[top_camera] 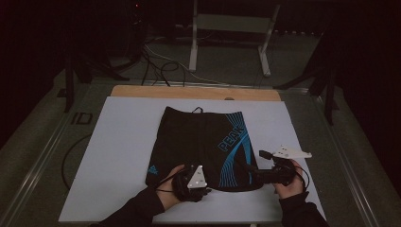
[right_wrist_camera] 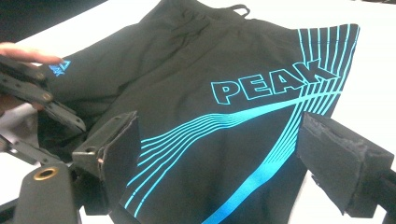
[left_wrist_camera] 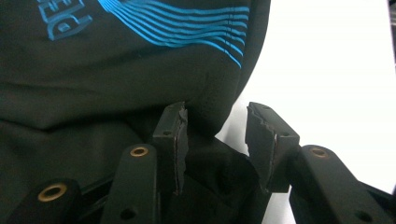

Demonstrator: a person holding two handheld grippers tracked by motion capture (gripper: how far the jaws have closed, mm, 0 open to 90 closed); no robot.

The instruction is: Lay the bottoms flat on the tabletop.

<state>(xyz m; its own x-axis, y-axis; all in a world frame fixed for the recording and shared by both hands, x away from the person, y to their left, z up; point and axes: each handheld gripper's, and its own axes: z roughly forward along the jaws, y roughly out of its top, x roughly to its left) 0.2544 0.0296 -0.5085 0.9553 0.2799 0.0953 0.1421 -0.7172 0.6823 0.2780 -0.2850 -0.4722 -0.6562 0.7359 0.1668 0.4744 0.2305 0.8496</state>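
A pair of black shorts (top_camera: 198, 139) with blue stripes and "PEAK" lettering lies flat on the white board (top_camera: 118, 151), waistband at the far side. My left gripper (top_camera: 201, 187) is at the near hem, between the two legs. Its jaws stand open around a fold of the hem (left_wrist_camera: 212, 107), with the left pad (left_wrist_camera: 172, 135) against the cloth. My right gripper (top_camera: 249, 174) is at the near right leg, pointing left. It is wide open over the striped cloth (right_wrist_camera: 224, 154), and the left gripper (right_wrist_camera: 32, 88) lies beyond it.
The white board covers most of a wooden table (top_camera: 194, 92). On the floor behind the table lie cables (top_camera: 156, 64), beside a metal stand (top_camera: 231, 28). Bare board lies to the left and right of the shorts.
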